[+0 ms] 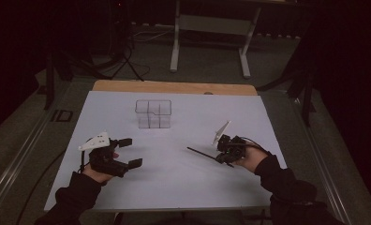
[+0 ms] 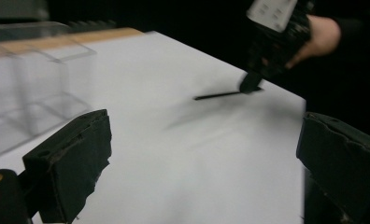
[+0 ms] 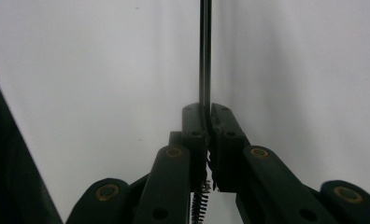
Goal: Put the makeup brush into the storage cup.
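right tongs [image 3: 206, 116] are pinching a thin dark rod [image 3: 204, 51], its far end cut off at top centre; left tongs [image 1: 129, 152] are gaping empty, lower left.

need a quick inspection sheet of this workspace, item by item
surface: white table top, wooden strip along the far edge
job's things: thin black rod clamped in the right tongs, jutting out low over the top; clear compartment box standing toward the far side
clutter: nothing seen
grippers: left tongs open, holding nothing; right tongs shut on the rod
cables: cable by the left hand
surroundings: dark room, white table frame behind
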Motion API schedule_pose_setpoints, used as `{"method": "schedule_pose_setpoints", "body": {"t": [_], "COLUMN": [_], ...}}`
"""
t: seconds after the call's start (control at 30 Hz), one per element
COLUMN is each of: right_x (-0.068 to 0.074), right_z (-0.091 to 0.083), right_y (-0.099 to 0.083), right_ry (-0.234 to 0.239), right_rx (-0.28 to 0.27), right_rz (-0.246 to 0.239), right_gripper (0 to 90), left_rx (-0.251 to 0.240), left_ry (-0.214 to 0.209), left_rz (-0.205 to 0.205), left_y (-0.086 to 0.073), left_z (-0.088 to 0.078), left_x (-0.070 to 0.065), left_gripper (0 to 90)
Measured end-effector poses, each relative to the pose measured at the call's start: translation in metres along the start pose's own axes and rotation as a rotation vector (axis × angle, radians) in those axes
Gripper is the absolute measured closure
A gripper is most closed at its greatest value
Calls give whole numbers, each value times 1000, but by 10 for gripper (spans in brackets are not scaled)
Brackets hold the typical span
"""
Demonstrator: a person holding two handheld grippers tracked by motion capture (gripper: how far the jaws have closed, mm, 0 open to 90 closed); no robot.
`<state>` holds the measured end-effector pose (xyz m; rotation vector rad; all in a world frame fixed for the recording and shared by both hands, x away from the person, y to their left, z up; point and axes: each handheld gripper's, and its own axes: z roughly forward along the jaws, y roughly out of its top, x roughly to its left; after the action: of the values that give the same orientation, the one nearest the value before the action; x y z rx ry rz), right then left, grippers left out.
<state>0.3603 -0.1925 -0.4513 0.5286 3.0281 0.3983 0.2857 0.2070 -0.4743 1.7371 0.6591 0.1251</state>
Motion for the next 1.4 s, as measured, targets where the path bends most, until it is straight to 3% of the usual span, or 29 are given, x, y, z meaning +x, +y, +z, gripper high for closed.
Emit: {"method": "schedule_pose_setpoints", "body": {"t": [0.47, 0.63, 1.2, 1.4], "right_x": [17, 22, 31, 33], "right_z": [-3, -4, -10, -10], "right_y": [12, 17, 27, 31], "right_ry": [48, 61, 97, 105], "right_rx": [-6, 2, -23, -14], "right_rz": [-108, -142, -235, -253], "right_gripper": [855, 855, 854, 854], "left_rx": [71, 111, 203, 237], "left_ry": [-126, -169, -237, -248], "left_rz": [51, 78, 112, 136], "left_y": [4, 5, 6, 5], "left_z": [40, 54, 93, 103], "left_x": [-4, -6, -11, -11], "left_gripper": [72, 145, 235, 345]}}
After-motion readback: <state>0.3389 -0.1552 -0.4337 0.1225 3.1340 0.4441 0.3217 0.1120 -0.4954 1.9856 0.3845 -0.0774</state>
